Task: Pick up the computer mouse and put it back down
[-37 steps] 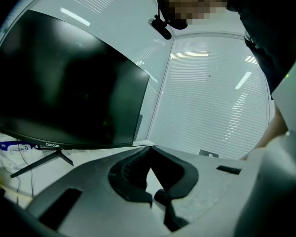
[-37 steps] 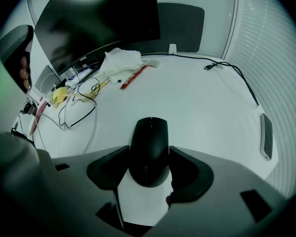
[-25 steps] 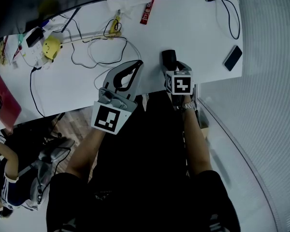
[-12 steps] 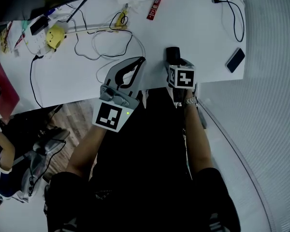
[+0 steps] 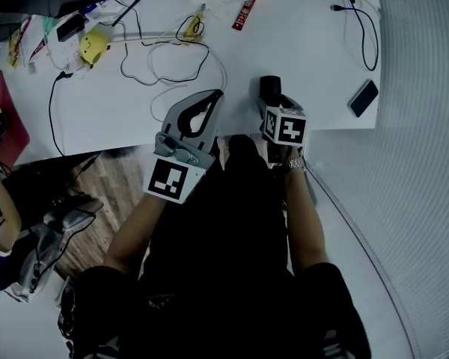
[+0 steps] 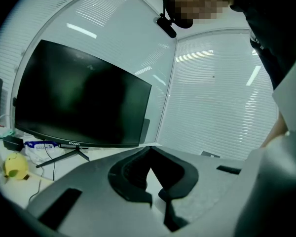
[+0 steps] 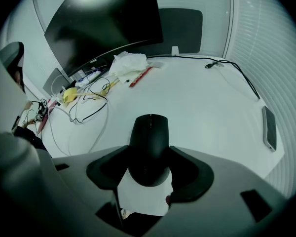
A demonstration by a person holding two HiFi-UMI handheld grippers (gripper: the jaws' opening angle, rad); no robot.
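Observation:
A black computer mouse (image 5: pixel 269 89) (image 7: pixel 149 144) sits between the jaws of my right gripper (image 5: pixel 272 105) (image 7: pixel 149 158), which is shut on its sides near the front edge of the white desk (image 5: pixel 314 58). Whether the mouse rests on the desk or hangs just above it, I cannot tell. My left gripper (image 5: pixel 214 96) (image 6: pixel 149 150) is to the left of it, over the same desk edge, tilted upward. Its jaws meet at the tips and hold nothing.
A dark phone (image 5: pixel 363 97) (image 7: pixel 269 127) lies at the desk's right edge, with a black cable (image 5: pixel 365 28) behind it. Looped cables (image 5: pixel 172 66), a yellow toy (image 5: pixel 95 45) and a red strip (image 5: pixel 246 12) lie further back left. A monitor (image 6: pixel 84 102) stands behind. A person (image 5: pixel 4 230) sits at far left.
The head view has drifted a little. Both grippers keep their places at the desk's edge, and the right one still grips the mouse.

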